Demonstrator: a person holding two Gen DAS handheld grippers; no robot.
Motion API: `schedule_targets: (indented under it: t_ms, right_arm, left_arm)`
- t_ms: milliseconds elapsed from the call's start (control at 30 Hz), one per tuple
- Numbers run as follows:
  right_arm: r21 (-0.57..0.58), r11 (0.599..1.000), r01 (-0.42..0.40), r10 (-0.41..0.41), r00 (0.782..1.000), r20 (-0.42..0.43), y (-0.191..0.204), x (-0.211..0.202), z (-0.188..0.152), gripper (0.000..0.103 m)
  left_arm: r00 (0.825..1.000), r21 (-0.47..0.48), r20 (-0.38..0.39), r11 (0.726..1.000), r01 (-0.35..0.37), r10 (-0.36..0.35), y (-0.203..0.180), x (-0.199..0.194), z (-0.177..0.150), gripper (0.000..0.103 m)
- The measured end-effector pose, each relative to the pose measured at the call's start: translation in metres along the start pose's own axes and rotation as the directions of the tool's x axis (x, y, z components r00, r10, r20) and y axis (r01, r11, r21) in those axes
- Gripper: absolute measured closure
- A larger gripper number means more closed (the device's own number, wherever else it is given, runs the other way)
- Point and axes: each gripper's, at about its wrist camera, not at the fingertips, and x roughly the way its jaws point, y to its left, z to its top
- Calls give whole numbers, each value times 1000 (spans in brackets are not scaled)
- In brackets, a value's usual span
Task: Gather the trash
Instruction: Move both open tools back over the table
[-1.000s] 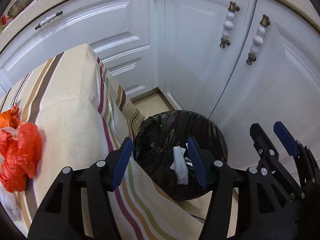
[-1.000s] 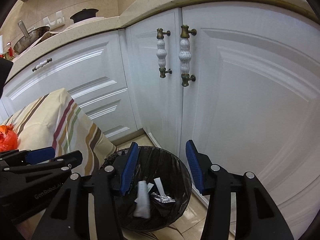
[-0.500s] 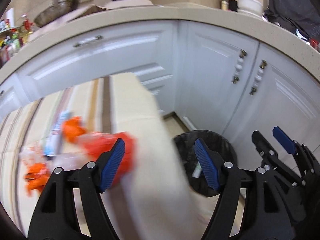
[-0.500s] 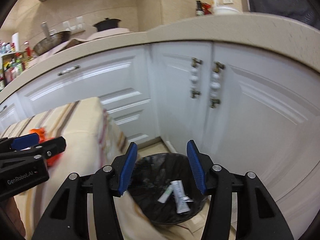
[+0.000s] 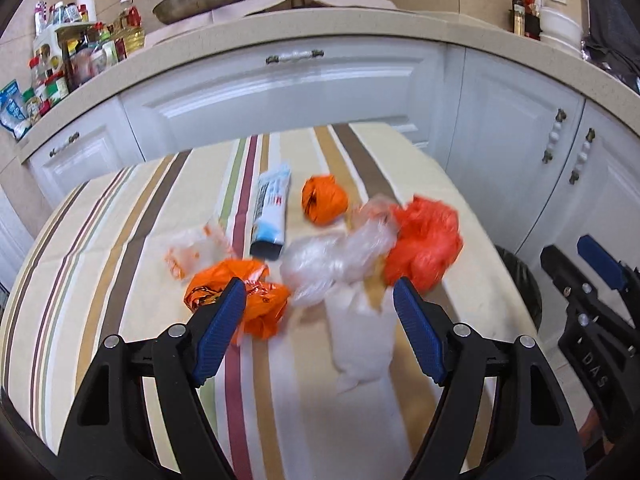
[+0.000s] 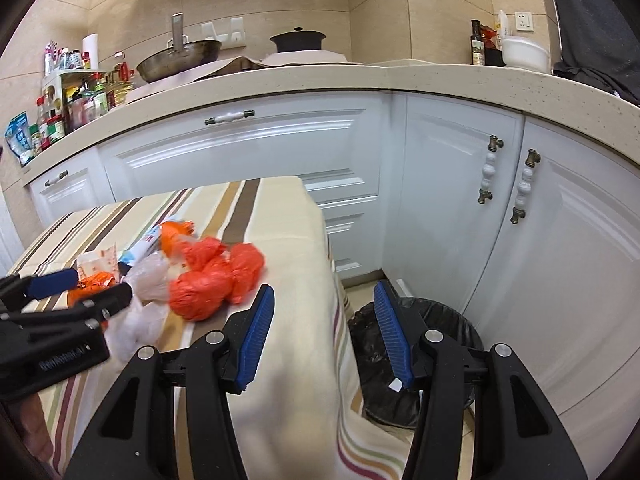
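Observation:
Trash lies in a heap on the striped tablecloth (image 5: 120,240): a red-orange plastic bag (image 5: 424,244), a clear plastic bag (image 5: 336,256), an orange ball (image 5: 324,198), an orange foil wrapper (image 5: 240,296), a blue-and-white tube (image 5: 270,212) and a white bag (image 5: 360,340). My left gripper (image 5: 316,300) hovers open just short of the heap, with nothing pressed between its pads. My right gripper (image 6: 323,292) is open and empty over the table's right edge. The red-orange bag (image 6: 212,280) is to its left and the black-lined bin (image 6: 452,320) on the floor to its right.
White kitchen cabinets (image 6: 440,200) curve close behind the table and the bin. The counter (image 5: 360,24) above them holds a pan, a pot and several bottles. Each gripper shows at the edge of the other's view: the left gripper (image 6: 68,292) and the right gripper (image 5: 580,264).
Both views swung up and left from the bin to the tabletop. The left jaws spread wider. The trash heap now lies in front of the left gripper.

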Motion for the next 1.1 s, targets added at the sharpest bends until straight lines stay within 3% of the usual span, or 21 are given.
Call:
schedule_targets:
  t_ms: [267,600,733,900,1000,1100]
  right_arm:
    - [8,1000,20,-20,1000,-16,-8,0,-5,51]
    - [48,999,10,-10,1000,-19,-23,2,-9,51]
    - [48,999,6,-5,1000,-22,-24,2,-9,51]
    - [42,999,2,-1,1000,-27,-23,3,-9,51]
    - [31,1000,1,0,1000,-29,-19,3,-8,51]
    - [31,1000,0,1,1000,-31,-17,3,-8,51]
  left_arm:
    - [1000,25,-11,1000,4,-4,-8,6,-12,29]
    - [998,116,8,992,-56,56,-32,13,-22,29]
    - [996,135,61,989,-69,61,-35,-2,-25,29]
    - [998,116,25,992,-57,55,-30,3,-29,29]
    - [998,97,0,994,-57,58,-24,10,-34,34]
    - [999,81,-11,996,-48,49,-19,15,-35,49]
